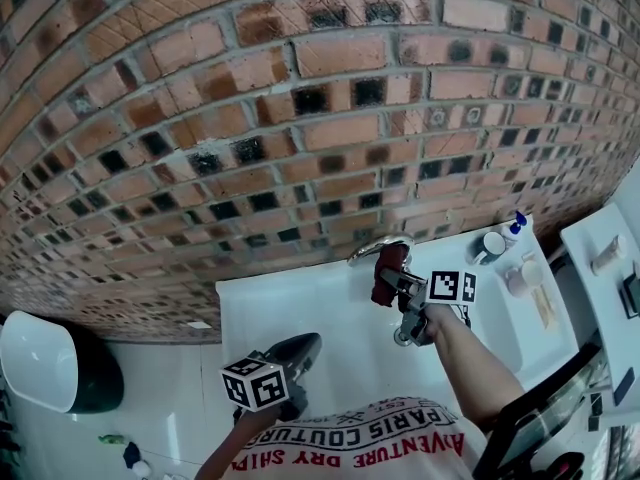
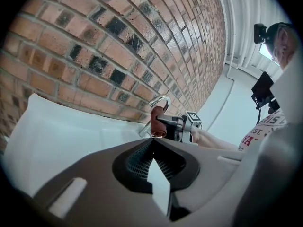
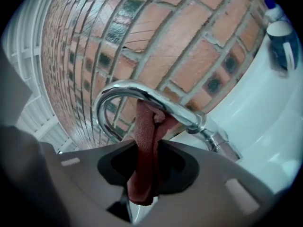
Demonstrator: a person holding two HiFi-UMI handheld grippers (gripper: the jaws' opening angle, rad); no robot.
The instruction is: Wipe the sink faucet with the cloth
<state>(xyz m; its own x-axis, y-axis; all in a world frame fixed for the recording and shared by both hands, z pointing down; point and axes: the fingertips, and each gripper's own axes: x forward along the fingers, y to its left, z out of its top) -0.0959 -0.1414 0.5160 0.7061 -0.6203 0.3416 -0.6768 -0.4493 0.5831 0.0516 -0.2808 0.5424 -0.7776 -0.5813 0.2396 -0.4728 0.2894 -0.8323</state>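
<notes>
Mid-wipe, the right hand-held gripper (image 3: 147,151) pinches the cloth (image 3: 143,123) against the faucet (image 3: 142,91) at 12 o'clock, next needing a slide along its arch; the left hand-held gripper (image 2: 153,144) rests pressed together.

You're looking at a dark maroon cloth (image 3: 144,150) against a shiny chrome faucet (image 3: 142,90). Behind the faucet the brick wall (image 1: 300,118) is showing orange-red with blackish patches and grey mortar. Around it the sink (image 1: 290,318) is gleaming white; right of it a blue-and-white cup (image 3: 279,46) is sitting.

Washroom, white sink (image 1: 285,318) against a brick wall (image 1: 250,118), chrome faucet (image 1: 366,251), cup (image 1: 491,245) standing beside it
</notes>
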